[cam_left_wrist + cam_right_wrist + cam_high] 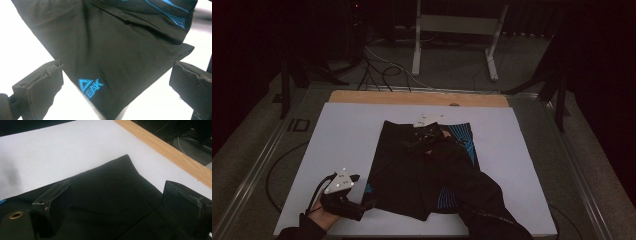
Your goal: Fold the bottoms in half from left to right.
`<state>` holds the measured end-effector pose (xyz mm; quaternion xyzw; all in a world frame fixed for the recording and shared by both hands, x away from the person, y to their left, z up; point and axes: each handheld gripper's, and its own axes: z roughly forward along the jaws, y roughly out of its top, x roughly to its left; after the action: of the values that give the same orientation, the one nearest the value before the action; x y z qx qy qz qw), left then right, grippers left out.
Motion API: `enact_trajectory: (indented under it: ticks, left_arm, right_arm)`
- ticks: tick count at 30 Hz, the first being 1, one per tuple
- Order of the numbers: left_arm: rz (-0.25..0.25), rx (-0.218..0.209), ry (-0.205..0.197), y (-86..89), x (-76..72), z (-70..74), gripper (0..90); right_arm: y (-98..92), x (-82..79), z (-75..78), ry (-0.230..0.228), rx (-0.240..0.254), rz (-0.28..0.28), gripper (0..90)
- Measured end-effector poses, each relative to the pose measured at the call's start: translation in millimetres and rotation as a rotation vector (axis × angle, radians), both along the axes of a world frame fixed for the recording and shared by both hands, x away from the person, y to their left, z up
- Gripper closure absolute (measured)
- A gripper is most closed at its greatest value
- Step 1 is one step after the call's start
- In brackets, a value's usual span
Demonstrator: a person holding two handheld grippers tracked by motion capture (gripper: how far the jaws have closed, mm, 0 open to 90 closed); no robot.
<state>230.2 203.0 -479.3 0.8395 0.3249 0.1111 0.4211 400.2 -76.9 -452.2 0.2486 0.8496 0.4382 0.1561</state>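
Black shorts (412, 175) with blue line patterns lie flat on a white sheet (347, 135) in the high view. My left gripper (362, 202) rests at the shorts' near left corner, its jaws wide apart. In the left gripper view that gripper (117, 67) is open, and the corner of the shorts (120, 45) with a blue logo (91, 86) lies between the jaws. My right gripper (414, 142) hovers over the far part of the shorts. Seen from its own camera, the right gripper (117, 186) is open just above the black cloth (107, 190).
A strip of bare wooden table edge (412, 97) (175, 147) runs along the far side of the sheet. Beyond it on the floor stand a white metal frame (452, 25) and a tangle of cables (382, 70). A black-sleeved forearm (482, 210) crosses the shorts.
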Motion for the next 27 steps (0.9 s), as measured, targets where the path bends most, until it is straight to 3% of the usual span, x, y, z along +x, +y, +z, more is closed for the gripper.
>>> enact_trajectory:
  ticks: [14,18,20,25,27]
  left_arm:
    - [0.021,0.038,0.027,0.6,4.2,-7.2,0.0]
    - [0.038,0.041,0.06,1.0,5.9,-9.2,0.0]
    - [0.026,0.05,0.1,0.1,6.6,-9.8,0.0]
    - [0.016,0.067,0.114,-2.3,6.2,-10.5,0.0]
    - [0.042,0.095,0.12,-1.7,6.7,-9.8,0.0]
  right_arm:
    - [23.9,6.2,-14.3,0.03,-0.003,0.008,9.5]
    - [29.3,8.3,-18.2,0.037,-0.008,0.02,9.6]
    - [32.0,8.6,-20.3,0.04,-0.013,0.019,9.5]
    - [34.9,10.1,-24.0,0.048,-0.009,0.028,9.6]
    - [37.1,9.9,-24.7,0.049,-0.008,0.031,9.5]
